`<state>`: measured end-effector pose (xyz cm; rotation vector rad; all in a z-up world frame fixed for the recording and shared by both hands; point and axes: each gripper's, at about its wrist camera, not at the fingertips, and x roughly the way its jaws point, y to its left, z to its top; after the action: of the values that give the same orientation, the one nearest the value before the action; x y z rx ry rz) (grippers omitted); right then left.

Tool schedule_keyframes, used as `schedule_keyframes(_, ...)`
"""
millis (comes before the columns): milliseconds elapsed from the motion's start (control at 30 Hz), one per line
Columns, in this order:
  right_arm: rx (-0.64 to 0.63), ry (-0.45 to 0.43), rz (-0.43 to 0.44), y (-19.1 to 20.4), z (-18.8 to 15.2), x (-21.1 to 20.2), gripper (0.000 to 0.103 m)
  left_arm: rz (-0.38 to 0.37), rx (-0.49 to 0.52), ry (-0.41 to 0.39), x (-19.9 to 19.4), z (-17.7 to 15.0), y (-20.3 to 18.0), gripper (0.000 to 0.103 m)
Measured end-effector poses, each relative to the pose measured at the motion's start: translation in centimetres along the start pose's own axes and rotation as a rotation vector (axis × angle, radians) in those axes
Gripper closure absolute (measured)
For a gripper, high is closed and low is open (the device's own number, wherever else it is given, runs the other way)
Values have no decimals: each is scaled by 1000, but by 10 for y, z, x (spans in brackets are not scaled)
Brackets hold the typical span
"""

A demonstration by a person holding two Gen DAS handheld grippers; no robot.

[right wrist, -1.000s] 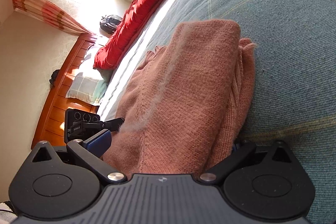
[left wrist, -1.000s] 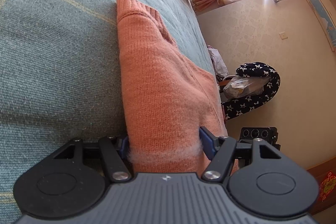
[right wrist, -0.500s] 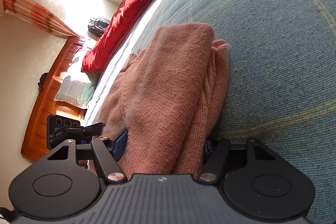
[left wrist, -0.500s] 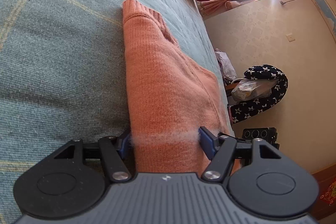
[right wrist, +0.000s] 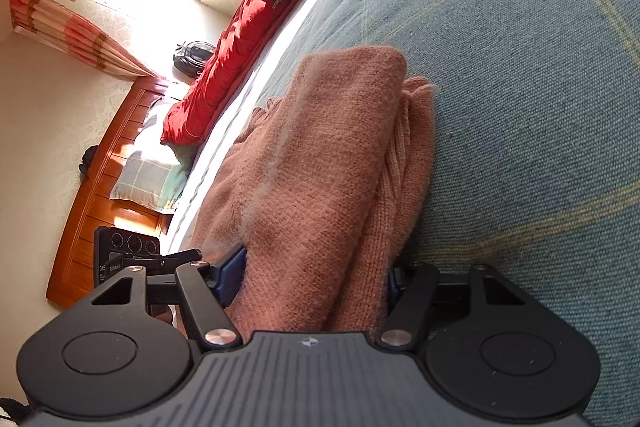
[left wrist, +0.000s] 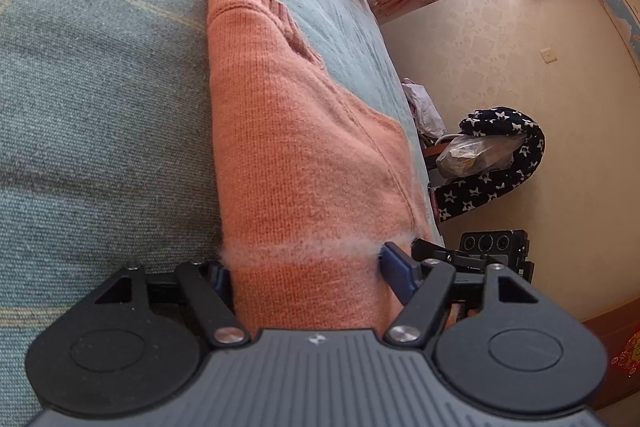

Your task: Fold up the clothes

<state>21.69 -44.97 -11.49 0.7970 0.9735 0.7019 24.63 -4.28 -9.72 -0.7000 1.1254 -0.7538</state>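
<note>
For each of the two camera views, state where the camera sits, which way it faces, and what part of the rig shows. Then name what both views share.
Left wrist: sits on the left gripper, looks along the orange sweater lying on the bed; its own blue-padded fingers show.
Right wrist: sits on the right gripper, looks along the sweater's folded bundle toward the red quilt; its own fingers show.
Shared: sweater, bed, quilt.

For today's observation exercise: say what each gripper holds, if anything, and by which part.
Both hold the folded orange sweater. The left gripper clamps one end of the bundle, the right gripper the other; which garment part cannot be told.
</note>
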Motion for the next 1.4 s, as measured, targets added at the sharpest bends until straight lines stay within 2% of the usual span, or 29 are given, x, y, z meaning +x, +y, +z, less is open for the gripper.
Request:
schedule_keyframes(133,-4,5,4,4,0,2,25,7,11,4,1,0,-4,33)
schedule_keyframes(300,-36,50,45,14,3,12,0,-9,6,4,1,0,-2,33)
schedule_keyframes(400,-29,43,30,19,3,14,0,-33,-5,-3,-2,0,-2,33)
schedule_keyframes(500,18,20,55,18,4,9,0,-58,-26,-10,-5,1,-3,33)
schedule_keyframes(567,36,13,57,20,4,8,0,-32,-12,-11,-5,1,-7,35)
schedule_keyframes(633,25,35,17,24,5,11,0,11,22,-15,-5,1,-13,38)
schedule_keyframes(700,11,47,-24,27,5,11,10,29,35,-21,-5,0,-15,39)
schedule_keyframes(833,-14,61,-90,34,3,10,18,0,12,-41,-10,-4,-12,42)
schedule_keyframes(933,-31,58,-110,37,0,8,17,-6,18,-33,-10,-3,-10,42)
schedule_keyframes(1000,-37,60,-82,35,-3,10,5,-8,12,-24,-8,-2,-7,41)
schedule_keyframes(1067,-31,63,-49,31,-3,11,0,-17,3,-21,-6,-2,-3,41)
schedule_keyframes(1233,-17,56,-2,25,-2,12,0,-29,-9,-16,-3,-2,2,40)
schedule_keyframes(1400,83,-59,26,17,-5,6,0,-27,-14,-8,-3,-1,2,39)
